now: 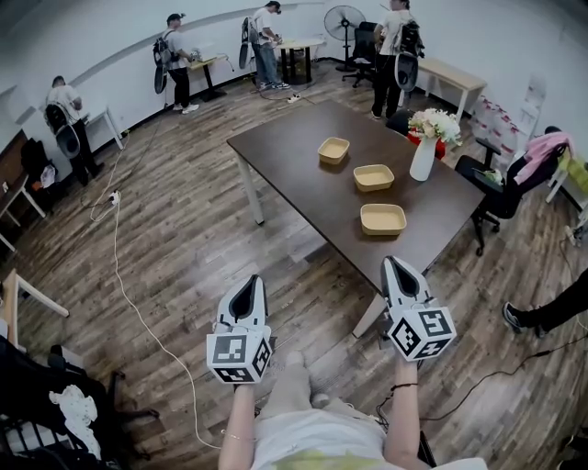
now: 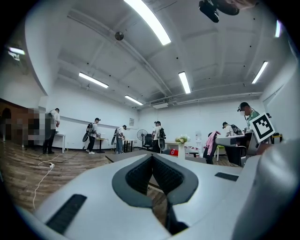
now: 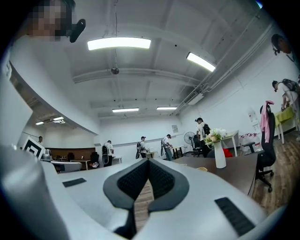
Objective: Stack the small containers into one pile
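While the three shallow tan square containers (image 1: 383,218) sit well apart on the dark brown bench (image 1: 294,174) in the head view, nothing is stacked; both tools hover short of its near edge. In the left gripper view, the left tool (image 2: 152,161) is closed and empty. In the right gripper view, the right tool (image 3: 147,164) is likewise closed on nothing, with the bench ahead to its right.

Matt beige containers (image 1: 383,218), smooth dark table (image 1: 299,174), wood-plank floor (image 1: 184,234)

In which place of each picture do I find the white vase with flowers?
Head view: white vase at upper right, near the table's right edge.
Left gripper view: vase small, slightly right of centre.
Right gripper view: vase right of centre, on the table.
Shared landmark: standing fan, left of the vase everywhere.
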`<state>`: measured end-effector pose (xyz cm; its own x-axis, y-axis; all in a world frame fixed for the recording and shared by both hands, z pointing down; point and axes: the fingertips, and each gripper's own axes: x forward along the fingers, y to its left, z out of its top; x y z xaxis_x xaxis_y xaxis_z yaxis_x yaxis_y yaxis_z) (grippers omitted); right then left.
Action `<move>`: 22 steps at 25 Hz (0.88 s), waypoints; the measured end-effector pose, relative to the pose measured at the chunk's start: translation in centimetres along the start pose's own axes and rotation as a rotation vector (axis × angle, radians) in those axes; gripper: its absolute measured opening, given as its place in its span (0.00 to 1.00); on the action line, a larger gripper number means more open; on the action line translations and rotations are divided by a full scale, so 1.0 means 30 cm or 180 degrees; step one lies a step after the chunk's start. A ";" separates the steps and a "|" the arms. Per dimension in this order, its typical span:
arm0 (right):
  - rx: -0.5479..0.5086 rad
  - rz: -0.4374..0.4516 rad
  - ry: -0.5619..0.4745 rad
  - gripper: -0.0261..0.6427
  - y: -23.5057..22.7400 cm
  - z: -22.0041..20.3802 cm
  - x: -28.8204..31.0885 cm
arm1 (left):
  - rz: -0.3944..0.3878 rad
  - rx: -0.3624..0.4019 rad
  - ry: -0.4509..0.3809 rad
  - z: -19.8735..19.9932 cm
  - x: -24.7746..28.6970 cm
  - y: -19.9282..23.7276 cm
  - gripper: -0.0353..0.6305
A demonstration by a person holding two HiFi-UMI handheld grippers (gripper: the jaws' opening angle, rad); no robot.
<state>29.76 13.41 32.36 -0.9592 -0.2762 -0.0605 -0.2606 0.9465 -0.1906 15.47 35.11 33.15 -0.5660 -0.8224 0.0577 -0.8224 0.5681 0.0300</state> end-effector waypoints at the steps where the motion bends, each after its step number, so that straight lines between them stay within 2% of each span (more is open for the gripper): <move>1: 0.0007 -0.0009 0.0003 0.07 -0.010 -0.005 0.017 | -0.0018 0.0003 0.0007 -0.002 0.023 0.002 0.09; 8: 0.0053 -0.0139 0.0020 0.07 -0.079 -0.041 0.204 | -0.0185 0.0026 0.0026 -0.005 0.240 0.069 0.09; 22: 0.0193 -0.0599 0.0063 0.07 -0.189 -0.090 0.612 | -0.0616 0.0057 0.0116 0.023 0.705 0.259 0.09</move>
<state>13.34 3.41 34.98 -0.8963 -0.4435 0.0011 -0.4291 0.8664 -0.2553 -2.94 22.10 33.93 -0.3951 -0.9143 0.0887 -0.9167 0.3987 0.0262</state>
